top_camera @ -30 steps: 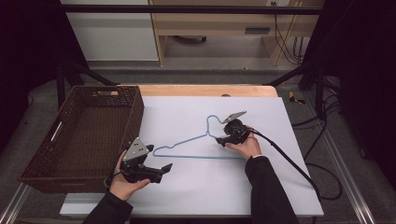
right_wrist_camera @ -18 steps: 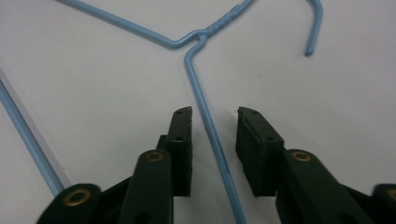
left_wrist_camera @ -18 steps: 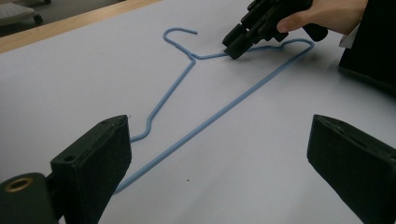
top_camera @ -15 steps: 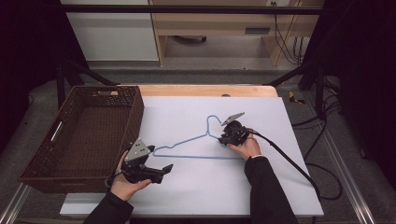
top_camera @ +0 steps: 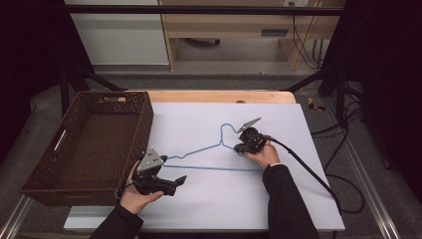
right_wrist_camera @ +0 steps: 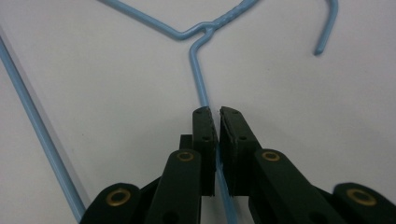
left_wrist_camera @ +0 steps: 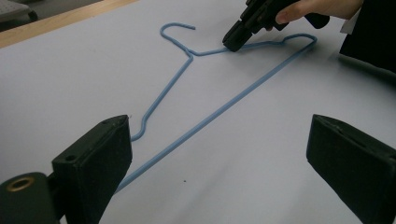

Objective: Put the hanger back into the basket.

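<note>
Wicker basket (top_camera: 142, 129) empty, blue hanger (top_camera: 209, 149) alongside — right tongs (top_camera: 237, 146) pinching it

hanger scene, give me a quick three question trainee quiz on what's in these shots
1. True or false: the right gripper is closed on the blue wire hanger.
2. How do the left gripper jaws stand: A) wide apart, holding nothing B) shut on the hanger C) shut on the basket rim?
3. What lies inside the brown wicker basket?

Key: 1 true; 2 A; 3 nothing seen in the high view.
</note>
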Available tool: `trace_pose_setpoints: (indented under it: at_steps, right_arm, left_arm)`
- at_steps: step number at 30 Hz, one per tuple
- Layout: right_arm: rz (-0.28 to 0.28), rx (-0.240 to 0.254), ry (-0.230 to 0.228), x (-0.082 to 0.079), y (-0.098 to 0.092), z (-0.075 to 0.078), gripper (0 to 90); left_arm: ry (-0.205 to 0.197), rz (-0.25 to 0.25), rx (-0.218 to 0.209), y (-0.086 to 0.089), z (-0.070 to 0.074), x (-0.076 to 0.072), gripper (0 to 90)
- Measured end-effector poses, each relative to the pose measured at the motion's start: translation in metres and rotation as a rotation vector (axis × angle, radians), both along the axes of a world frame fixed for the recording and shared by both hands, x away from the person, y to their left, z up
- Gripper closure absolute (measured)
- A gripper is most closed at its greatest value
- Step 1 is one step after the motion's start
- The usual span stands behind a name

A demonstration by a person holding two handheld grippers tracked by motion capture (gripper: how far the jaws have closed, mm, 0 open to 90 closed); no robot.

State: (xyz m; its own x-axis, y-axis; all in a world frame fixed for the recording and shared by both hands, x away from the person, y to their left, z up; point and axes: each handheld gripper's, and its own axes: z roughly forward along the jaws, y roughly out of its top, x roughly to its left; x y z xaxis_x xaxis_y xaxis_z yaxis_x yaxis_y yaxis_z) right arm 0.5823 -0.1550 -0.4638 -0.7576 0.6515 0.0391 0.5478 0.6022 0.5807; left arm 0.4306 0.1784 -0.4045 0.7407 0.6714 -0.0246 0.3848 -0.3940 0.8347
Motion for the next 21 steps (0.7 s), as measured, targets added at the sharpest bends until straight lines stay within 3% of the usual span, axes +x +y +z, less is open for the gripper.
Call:
trace_pose_setpoints:
  at_steps: [5,13,21]
  right_arm:
    - [0.009,-0.012,-0.011,0.000,0.001,0.000,85.5]
    - [0.043,-0.037,-0.017,0.001,0.002,0.001,85.4]
    - [0.040,-0.048,-0.019,0.000,0.004,0.001,86.5]
  left_arm:
    - [0.000,-0.017,0.022,-0.007,0.001,0.004,6.6]
    - [0.006,-0.021,0.020,-0.011,0.002,0.009,6.6]
    - [0.014,-0.035,0.028,-0.018,0.001,0.014,6.6]
